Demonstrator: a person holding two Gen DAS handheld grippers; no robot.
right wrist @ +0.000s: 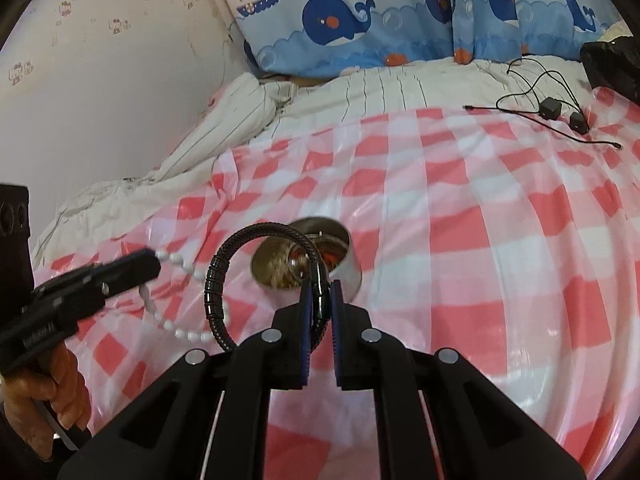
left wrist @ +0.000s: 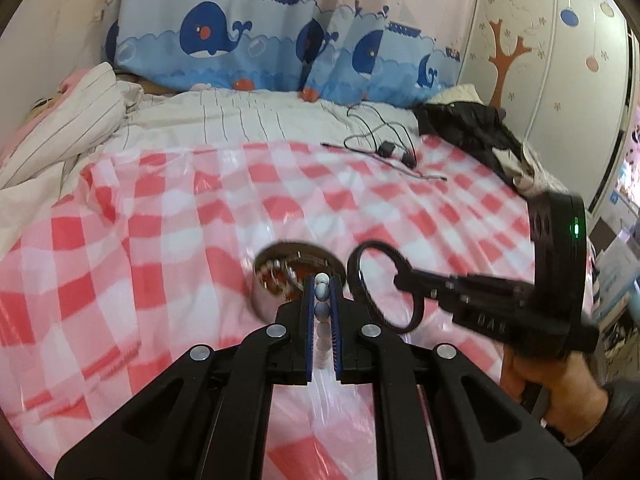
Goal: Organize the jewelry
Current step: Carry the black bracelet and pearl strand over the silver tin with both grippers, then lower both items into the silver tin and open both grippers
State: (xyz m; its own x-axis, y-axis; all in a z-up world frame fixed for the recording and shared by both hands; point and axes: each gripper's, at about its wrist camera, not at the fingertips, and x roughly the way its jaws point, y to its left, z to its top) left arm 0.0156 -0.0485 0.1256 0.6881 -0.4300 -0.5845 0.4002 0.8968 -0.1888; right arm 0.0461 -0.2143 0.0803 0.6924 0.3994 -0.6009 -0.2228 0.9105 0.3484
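My left hand-held gripper [left wrist: 325,300] is clamped on the beads [left wrist: 322,292] and my right hand-held gripper [right wrist: 320,296] on the black bangle [right wrist: 256,276], both just short of the tin [right wrist: 348,256] ahead on the bed [right wrist: 500,220], right slightly nearer.

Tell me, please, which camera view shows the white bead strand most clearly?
The right wrist view: the white bead strand hangs in a loop from the left hand-held gripper. The left wrist view shows only a few beads pinched between its fingers.
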